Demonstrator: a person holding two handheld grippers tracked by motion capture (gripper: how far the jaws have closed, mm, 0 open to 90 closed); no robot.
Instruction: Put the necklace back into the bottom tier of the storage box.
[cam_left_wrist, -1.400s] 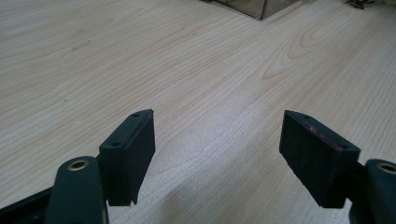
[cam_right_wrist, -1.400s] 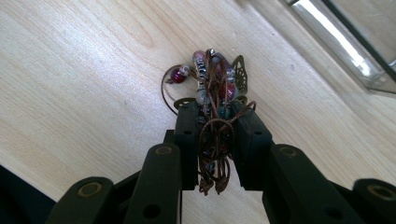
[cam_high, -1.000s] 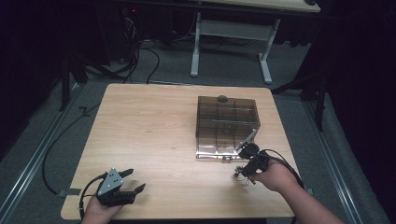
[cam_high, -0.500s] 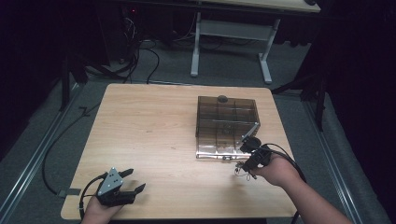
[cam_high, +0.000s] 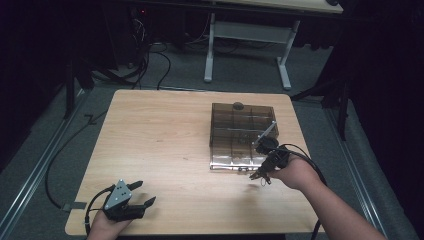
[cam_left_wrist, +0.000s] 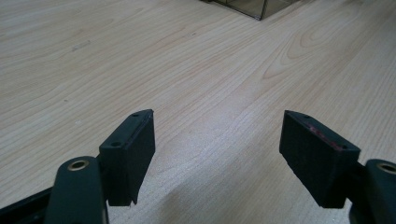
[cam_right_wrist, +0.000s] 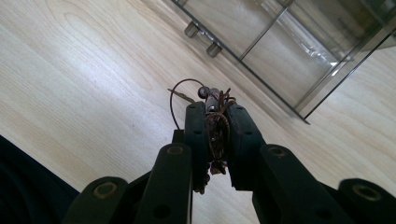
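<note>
Where the right claw (cam_right_wrist: 215, 135) has just been closing, its jaws pinch a small tangle of reddish-brown wire with a dark bead (cam_right_wrist: 213, 112), above the counter (cam_high: 165, 140) beside a smoky compartment box (cam_high: 240, 130); finer detail unclear. Left claw (cam_left_wrist: 217, 149): jaws spread, nothing between.

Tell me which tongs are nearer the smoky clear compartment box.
Right. The right tongs hang just off the box's near right corner, shut on a small bundle of wire. The left tongs sit open at the table's near left edge, far from it.
</note>
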